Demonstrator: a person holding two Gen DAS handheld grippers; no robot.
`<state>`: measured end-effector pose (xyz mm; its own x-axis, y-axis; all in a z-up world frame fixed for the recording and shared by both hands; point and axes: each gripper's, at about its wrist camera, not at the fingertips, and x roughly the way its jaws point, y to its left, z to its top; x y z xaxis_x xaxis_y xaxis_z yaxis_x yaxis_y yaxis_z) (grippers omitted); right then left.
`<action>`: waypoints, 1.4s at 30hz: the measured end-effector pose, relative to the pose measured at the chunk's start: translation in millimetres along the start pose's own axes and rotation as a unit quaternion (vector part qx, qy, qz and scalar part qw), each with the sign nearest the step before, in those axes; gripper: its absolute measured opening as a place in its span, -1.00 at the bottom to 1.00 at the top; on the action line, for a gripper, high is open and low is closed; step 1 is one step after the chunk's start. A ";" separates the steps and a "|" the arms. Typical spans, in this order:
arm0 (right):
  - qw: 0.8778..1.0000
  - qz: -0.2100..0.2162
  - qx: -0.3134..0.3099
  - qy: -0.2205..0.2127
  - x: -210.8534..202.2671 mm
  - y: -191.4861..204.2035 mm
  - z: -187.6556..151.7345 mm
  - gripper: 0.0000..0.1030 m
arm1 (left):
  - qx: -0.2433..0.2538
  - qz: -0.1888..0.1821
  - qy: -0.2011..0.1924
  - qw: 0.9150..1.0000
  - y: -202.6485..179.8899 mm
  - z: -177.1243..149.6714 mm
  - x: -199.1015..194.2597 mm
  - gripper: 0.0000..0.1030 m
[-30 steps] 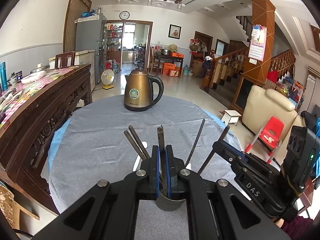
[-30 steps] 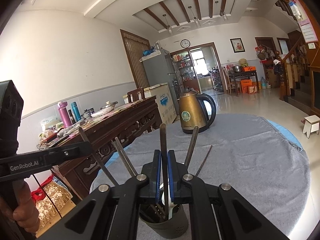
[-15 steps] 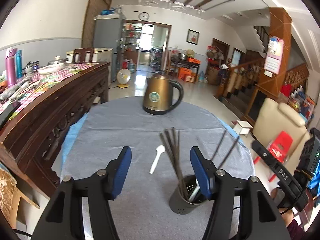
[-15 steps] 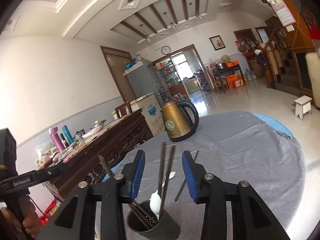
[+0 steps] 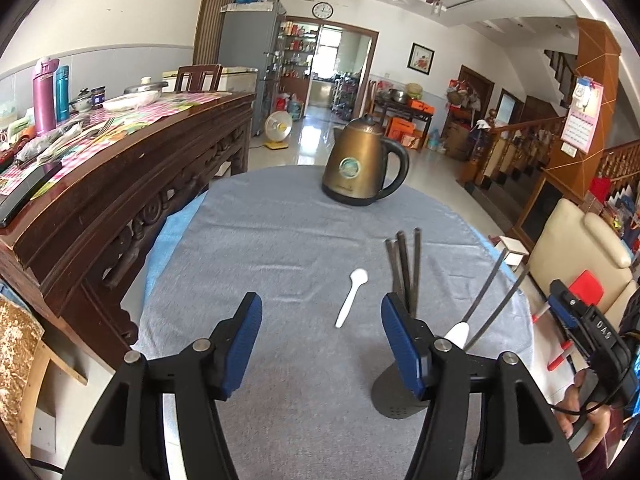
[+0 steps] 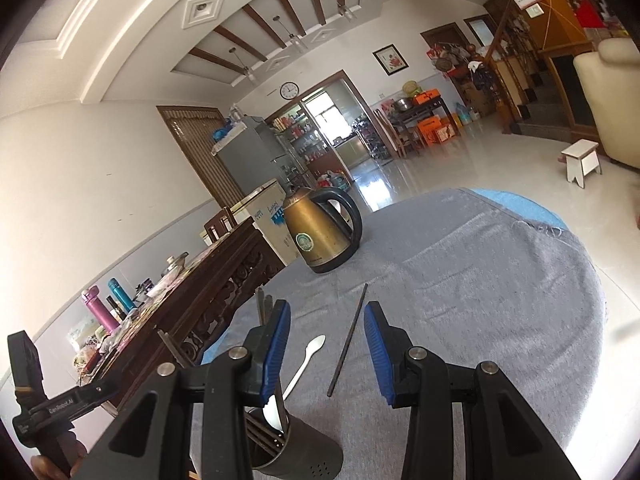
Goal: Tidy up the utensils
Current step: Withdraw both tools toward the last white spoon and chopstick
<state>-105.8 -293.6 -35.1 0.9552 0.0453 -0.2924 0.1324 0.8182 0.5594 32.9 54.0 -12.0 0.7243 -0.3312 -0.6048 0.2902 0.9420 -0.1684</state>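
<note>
Spoon (image 5: 351, 297), chopstick (image 6: 347, 347) mid-table; both grippers (image 5: 320, 344) (image 6: 325, 348) apart, empty. Pinch centrally, drop upright into holder (image 6: 298, 454).

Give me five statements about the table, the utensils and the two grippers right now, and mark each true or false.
1. A white spoon lies loose on the grey cloth. True.
2. The kettle lies on its side. False: it stands upright at the far end of the table.
3. The left gripper is clamped on a chopstick. False: its jaws stand apart with nothing between them.
4. The dark holder already has utensils standing in it. True.
5. Every chopstick is in the holder. False: a single dark chopstick lies on the cloth, seen between the right gripper jaws, which are open.
</note>
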 end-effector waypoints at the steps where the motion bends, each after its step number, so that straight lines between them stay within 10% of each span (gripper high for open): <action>1: 1.000 -0.003 0.001 0.003 0.9 -1.0 0.2 -0.20 | 0.000 0.004 0.001 1.000 0.8 -1.8 -0.1 0.24; 16: 0.997 -0.032 0.030 0.057 21.6 -16.4 -8.2 -0.20 | 0.021 0.089 0.010 0.996 14.1 -11.5 15.5 0.28; 32: 0.993 -0.043 0.043 0.104 40.3 -24.8 -20.0 -0.20 | 0.021 0.098 0.040 0.994 26.3 -23.7 41.3 0.28; 42: 0.983 -0.066 0.057 0.160 79.4 -48.1 -31.9 -0.20 | 0.011 0.080 0.130 0.988 49.6 -39.6 120.4 0.28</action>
<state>-44.8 -311.1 -110.0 0.7983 0.1364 -0.5866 0.2951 0.7605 0.5784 109.7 63.0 -124.0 0.5779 -0.1507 -0.8021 0.2011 0.9788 -0.0390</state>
